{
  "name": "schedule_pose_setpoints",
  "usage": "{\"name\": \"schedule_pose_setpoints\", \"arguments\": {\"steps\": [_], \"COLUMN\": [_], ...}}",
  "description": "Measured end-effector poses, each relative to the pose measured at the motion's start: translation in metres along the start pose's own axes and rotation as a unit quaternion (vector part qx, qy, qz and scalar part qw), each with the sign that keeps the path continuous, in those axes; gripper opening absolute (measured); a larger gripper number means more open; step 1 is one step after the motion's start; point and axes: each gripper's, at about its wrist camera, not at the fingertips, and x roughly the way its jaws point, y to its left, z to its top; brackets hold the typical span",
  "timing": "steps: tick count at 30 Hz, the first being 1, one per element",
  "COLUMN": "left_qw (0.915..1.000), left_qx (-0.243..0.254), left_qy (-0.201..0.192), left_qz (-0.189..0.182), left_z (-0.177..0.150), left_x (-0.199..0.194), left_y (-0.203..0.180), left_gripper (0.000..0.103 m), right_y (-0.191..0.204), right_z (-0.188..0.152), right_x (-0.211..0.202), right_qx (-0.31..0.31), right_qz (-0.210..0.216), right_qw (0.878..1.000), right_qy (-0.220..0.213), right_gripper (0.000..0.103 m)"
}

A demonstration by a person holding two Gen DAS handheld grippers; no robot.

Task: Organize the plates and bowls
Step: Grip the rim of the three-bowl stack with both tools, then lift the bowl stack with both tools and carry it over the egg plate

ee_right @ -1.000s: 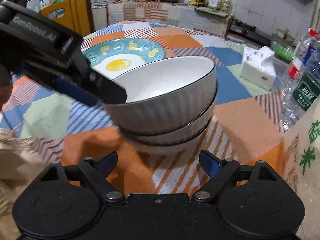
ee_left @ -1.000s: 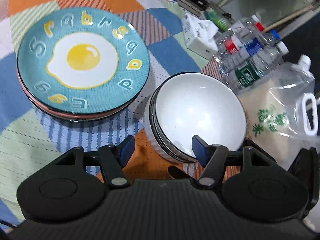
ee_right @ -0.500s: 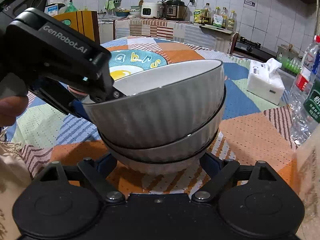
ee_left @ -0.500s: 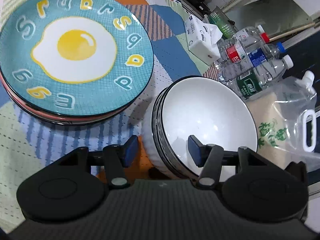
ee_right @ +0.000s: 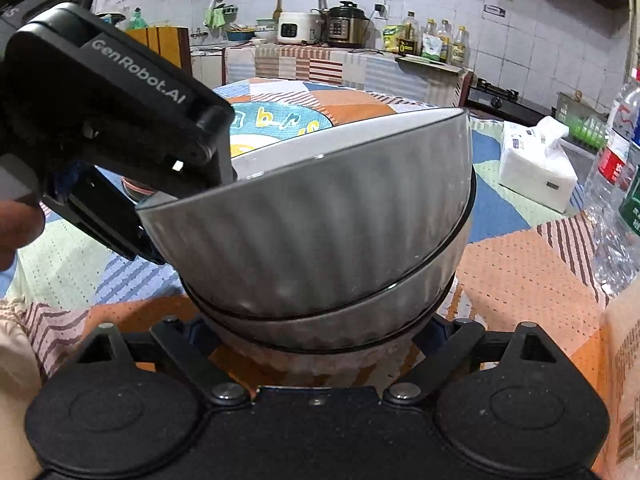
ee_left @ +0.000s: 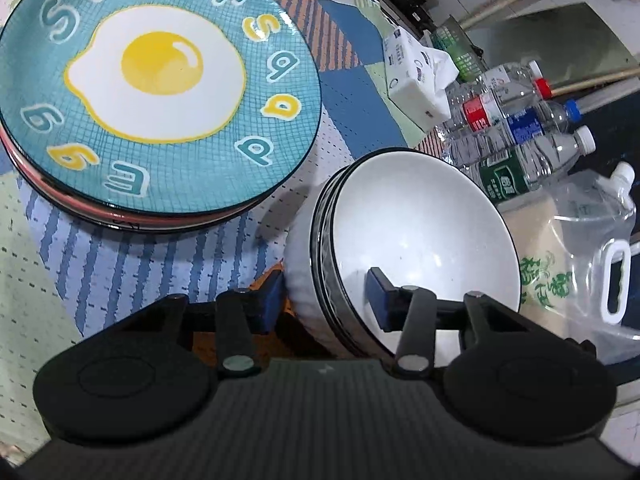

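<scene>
My left gripper (ee_left: 326,300) has just been closing, its jaws straddling the near wall of the top bowl (ee_left: 420,236), one pad inside, one outside; whether they pinch yet I cannot tell. My right gripper (ee_right: 316,332) stands wide around the foot of the bowl stack (ee_right: 328,248), not pressing. The stack sits near the table's edge, just beside the egg plates (ee_left: 160,80). I judge this the grasping step; next I must clamp firmly before lifting.
</scene>
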Motion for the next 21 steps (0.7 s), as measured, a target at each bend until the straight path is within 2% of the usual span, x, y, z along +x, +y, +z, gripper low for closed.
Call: {"name": "schedule_pose_setpoints", "arguments": {"steps": [7, 17, 21], "left_qw": [0.9984, 0.9992, 0.9988], "left_qx": [0.052, 0.037, 0.043], "left_qy": [0.007, 0.007, -0.017], "left_qz": [0.02, 0.013, 0.016], "left_z": [-0.004, -0.001, 0.0], "left_x": [-0.005, -0.004, -0.002], "left_y": [-0.015, -0.007, -0.005], "left_gripper": [0.043, 0.043, 0.043], "right_y": [-0.002, 0.004, 0.002], "right_z": [-0.002, -0.008, -0.006], "right_x": [-0.004, -0.006, -0.003], "right_qx": [0.021, 0.004, 0.008], "right_qz": [0.006, -0.004, 0.002], "right_qw": [1.0, 1.0, 1.0], "right_qy": [0.007, -0.007, -0.002], "right_gripper": [0.093, 0.093, 0.095]}}
